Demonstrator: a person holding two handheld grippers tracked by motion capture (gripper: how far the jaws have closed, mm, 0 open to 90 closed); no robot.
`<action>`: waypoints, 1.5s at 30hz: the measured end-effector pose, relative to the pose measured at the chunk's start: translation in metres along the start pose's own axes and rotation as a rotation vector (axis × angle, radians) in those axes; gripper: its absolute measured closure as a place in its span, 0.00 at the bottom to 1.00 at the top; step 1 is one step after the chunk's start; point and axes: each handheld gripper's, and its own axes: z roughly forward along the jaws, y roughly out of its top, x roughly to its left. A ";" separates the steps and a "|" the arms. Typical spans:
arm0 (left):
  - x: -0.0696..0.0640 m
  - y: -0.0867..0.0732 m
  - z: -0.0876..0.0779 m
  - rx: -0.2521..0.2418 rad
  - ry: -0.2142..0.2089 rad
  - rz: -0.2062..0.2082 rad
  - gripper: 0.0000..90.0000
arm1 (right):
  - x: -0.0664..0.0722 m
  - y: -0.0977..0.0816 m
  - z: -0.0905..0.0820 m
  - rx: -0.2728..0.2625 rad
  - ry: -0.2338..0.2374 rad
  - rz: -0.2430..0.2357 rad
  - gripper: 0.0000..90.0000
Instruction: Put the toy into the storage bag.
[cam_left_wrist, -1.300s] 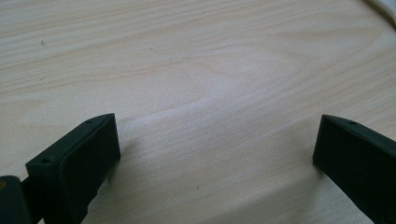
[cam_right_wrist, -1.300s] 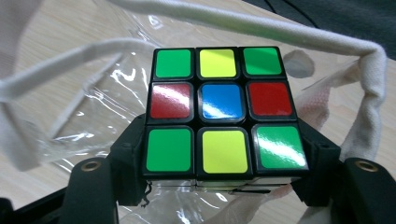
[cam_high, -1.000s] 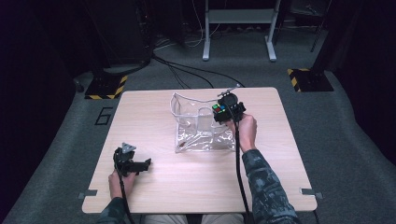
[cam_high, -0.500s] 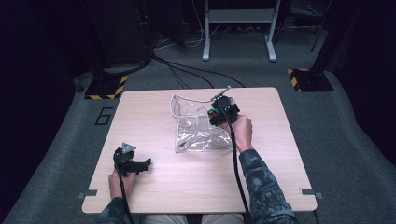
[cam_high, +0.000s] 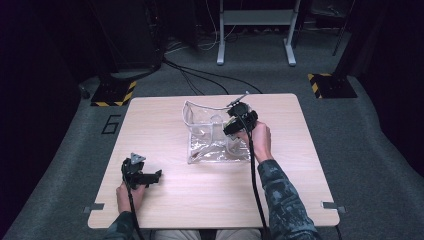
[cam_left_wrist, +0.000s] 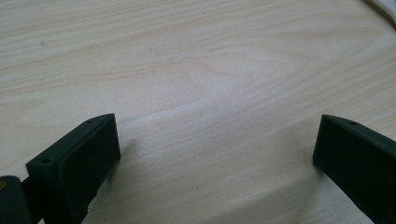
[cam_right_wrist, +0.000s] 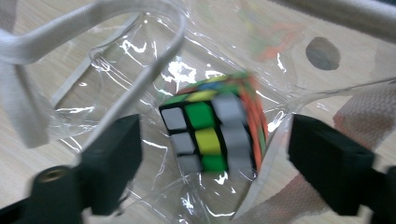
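A clear plastic bag (cam_high: 215, 142) with white trim (cam_right_wrist: 28, 93) stands open in the middle of the wooden table (cam_high: 200, 210). My right gripper (cam_high: 229, 128) hangs over the bag's right side, pointing down into it. Its jaws are open and wide apart in the right gripper view (cam_right_wrist: 215, 135). Between and below them a colour-tiled puzzle cube (cam_right_wrist: 212, 135) sits inside the bag, blurred and touching neither jaw. My left gripper (cam_high: 156, 175) rests near the table's front left. It is open in the left gripper view (cam_left_wrist: 217, 128), with bare wood between the jaws.
A dark circular spot (cam_right_wrist: 323, 53) shows on the bag's far wall. Black cables (cam_high: 200, 75) run over the grey floor behind the table. Metal stand legs (cam_high: 255, 35) and yellow-black striped bases (cam_high: 115, 95) (cam_high: 330, 85) stand farther back.
My right gripper has moved a little left and lower over the bag's opening. The left gripper has stayed put.
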 end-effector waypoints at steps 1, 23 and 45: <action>0.000 0.000 0.000 0.000 0.000 0.000 0.01 | 0.001 0.000 -0.001 -0.004 0.019 0.011 0.15; 0.000 0.000 0.000 -0.002 0.004 0.004 0.01 | 0.016 -0.007 -0.062 -0.122 0.056 -0.080 0.00; 0.000 0.000 0.000 -0.004 0.003 0.000 0.01 | 0.013 -0.069 -0.089 -0.188 0.019 -0.033 0.00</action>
